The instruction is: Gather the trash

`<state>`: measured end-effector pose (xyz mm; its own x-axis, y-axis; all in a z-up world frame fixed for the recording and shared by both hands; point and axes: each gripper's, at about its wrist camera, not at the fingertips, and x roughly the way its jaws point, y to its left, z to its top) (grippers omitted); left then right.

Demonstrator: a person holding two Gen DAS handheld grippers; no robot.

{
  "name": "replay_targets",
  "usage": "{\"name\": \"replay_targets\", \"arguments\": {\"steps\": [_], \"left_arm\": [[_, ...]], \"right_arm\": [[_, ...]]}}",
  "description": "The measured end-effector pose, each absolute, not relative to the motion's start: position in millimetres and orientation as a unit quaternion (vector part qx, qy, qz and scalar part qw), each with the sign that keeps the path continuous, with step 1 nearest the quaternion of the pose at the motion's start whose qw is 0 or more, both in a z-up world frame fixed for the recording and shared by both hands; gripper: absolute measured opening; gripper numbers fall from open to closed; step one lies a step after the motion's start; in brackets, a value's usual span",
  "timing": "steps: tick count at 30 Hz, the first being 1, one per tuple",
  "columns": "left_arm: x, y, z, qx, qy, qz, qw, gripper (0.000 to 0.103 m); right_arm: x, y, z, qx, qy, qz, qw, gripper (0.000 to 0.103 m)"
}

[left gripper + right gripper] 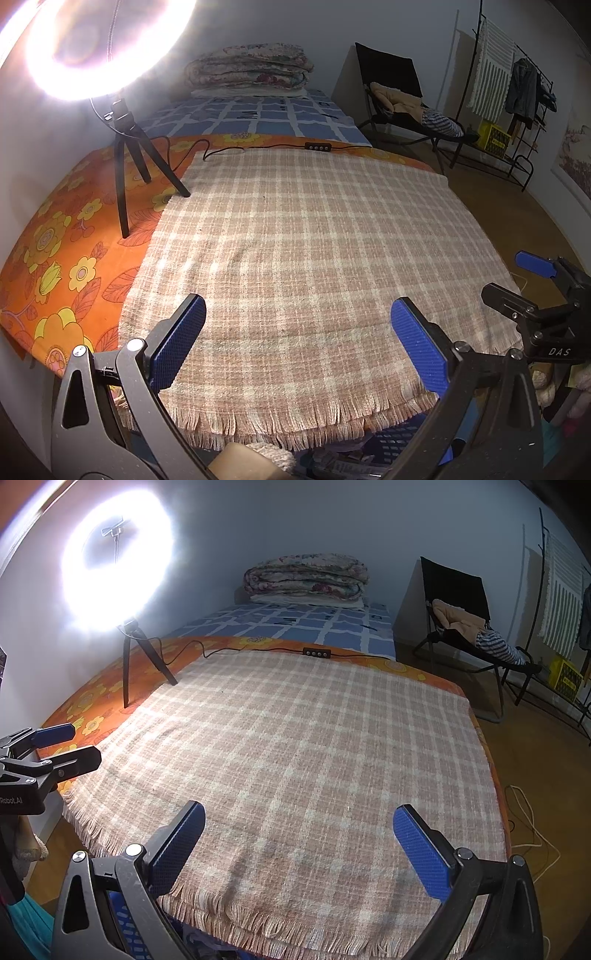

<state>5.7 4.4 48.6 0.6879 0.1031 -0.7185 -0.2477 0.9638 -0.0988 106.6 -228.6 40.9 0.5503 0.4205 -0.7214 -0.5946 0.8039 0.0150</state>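
Light: ring lamp (117, 563) on tripod, bed's far-left corner (glaring)
Bed: plaid blanket (288, 760) over orange floral sheet (66, 236)
Chair: black (465, 627), by right wall

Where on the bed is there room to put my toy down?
The checked blanket is bare nearly all over, from its fringed near edge up to the cable with the little remote. The crowded spot is the far left corner, where the ring light and its tripod stand on the orange flowered sheet. Both grippers hover open at the near edge.
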Motion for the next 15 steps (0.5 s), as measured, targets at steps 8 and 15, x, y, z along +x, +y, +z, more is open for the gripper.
{"name": "replay_targets", "arguments": {"steps": [8, 15], "left_arm": [[5.9, 5.0, 49.0, -0.095, 0.384, 0.095, 0.914, 0.102], [7.9, 0.4, 46.5, -0.085, 0.388, 0.1, 0.912, 0.102]], "right_arm": [[106.8, -228.5, 41.1, -0.116, 0.375, 0.291, 0.872, 0.103], [106.8, -229.1, 39.5, -0.117, 0.376, 0.291, 0.872, 0.103]]}}
